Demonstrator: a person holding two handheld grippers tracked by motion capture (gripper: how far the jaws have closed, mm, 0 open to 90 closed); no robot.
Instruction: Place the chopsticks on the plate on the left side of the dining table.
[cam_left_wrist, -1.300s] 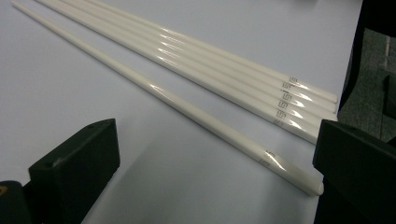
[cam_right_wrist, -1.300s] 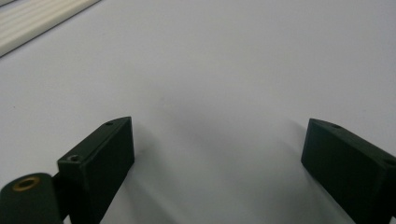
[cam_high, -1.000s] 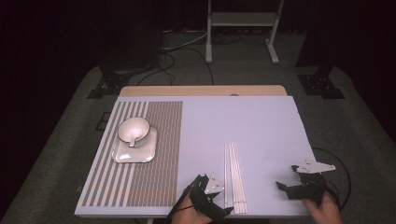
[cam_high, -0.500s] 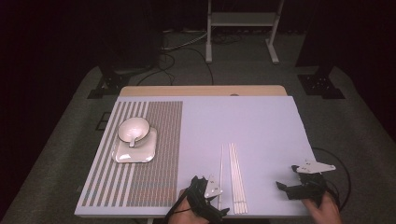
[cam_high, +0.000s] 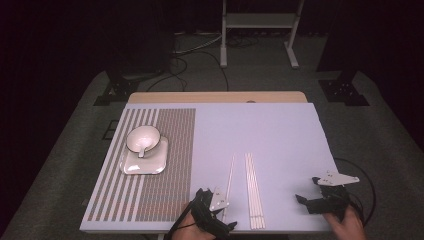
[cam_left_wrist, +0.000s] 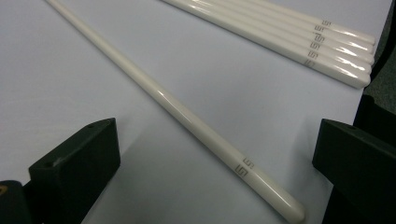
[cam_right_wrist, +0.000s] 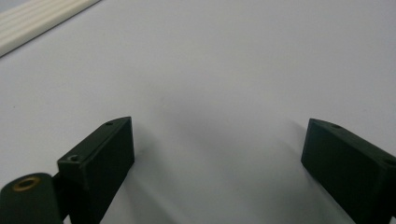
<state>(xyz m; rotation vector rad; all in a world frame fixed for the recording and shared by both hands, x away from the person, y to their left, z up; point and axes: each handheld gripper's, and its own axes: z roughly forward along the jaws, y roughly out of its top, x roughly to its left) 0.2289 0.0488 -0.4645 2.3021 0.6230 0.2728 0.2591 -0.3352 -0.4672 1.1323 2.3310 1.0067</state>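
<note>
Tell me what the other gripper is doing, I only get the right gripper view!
Observer: The left gripper is open, with one loose chopstick lying between its jaws, not squeezed.
Operator: Are the white sticks in my corner chopsticks too?
Observer: Yes, a bundle of chopsticks lies side by side; the left gripper view shows a small grey mark near each thick end.
Operator: Anything else on the table?
Observer: A white bowl sits on a square plate on the striped area at the left.

Beside one bowl (cam_high: 142, 139) on one square plate (cam_high: 145, 162) lie five chopsticks: a single chopstick (cam_left_wrist: 177, 109) (nearer the plate) and a bundle of four (cam_left_wrist: 275, 35).
</note>
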